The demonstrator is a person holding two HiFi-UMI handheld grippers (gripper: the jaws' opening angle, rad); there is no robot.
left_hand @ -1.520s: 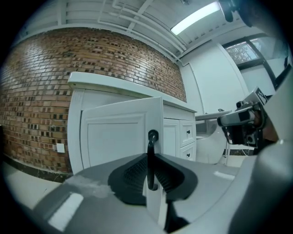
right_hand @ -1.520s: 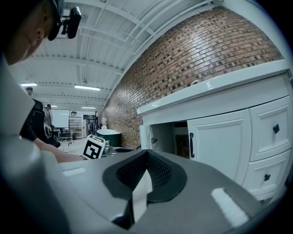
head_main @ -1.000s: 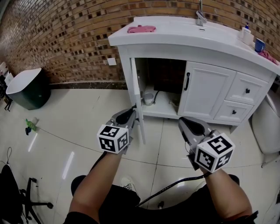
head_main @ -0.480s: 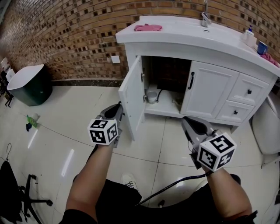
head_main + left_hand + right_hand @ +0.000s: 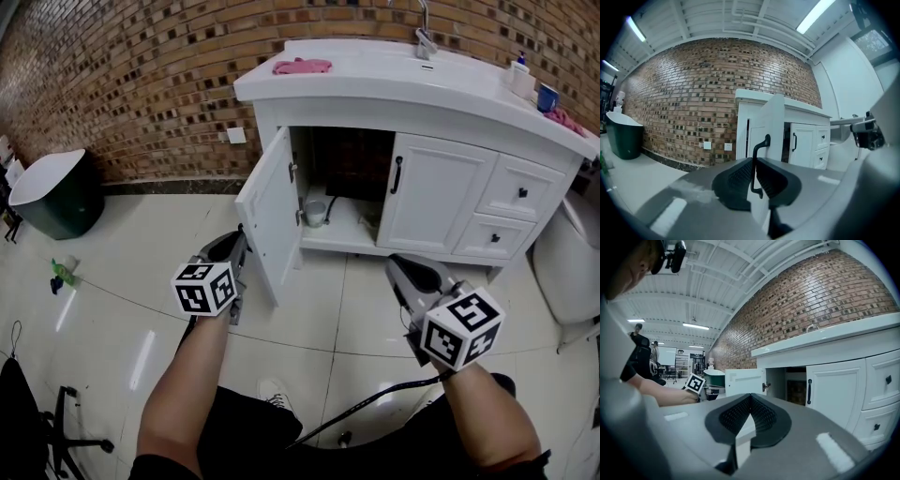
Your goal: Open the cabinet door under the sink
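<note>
My left gripper (image 5: 240,236) has the black door handle (image 5: 753,168) between its pads. The jaws have just been opening a touch, yet both pads look to press on the bar, so I read it as a light grasp. The cabinet door (image 5: 267,216) hangs from the left end of the vanity (image 5: 375,94), swung out roughly square to the vanity's front. The opening looks about done to me.

With a grip this light the thin bar could slide out, and the door might drift back toward the vanity. If I haul further instead, I could drive the door past its stop and strain the hinge (image 5: 293,172). A pull that leaves the door's arc would twist the handle in the pads.

My right gripper (image 5: 750,401) is clenched on nothing, pads meeting. It sits out in front of the vanity's shut right-hand door (image 5: 441,202), apart from the swinging door.

A small pot (image 5: 316,214) stands inside the vanity's open bay. On the vanity's top lie a pink cloth (image 5: 302,67) at the left, a tap (image 5: 425,37) at the rear, and a bottle (image 5: 518,75) and blue cup (image 5: 547,97) at the right. The 2 drawers (image 5: 522,192) fill the vanity's right end. A wall socket (image 5: 237,135) sits just left of the vanity, a dark bin (image 5: 56,192) well left. I see nothing in the door's arc.
</note>
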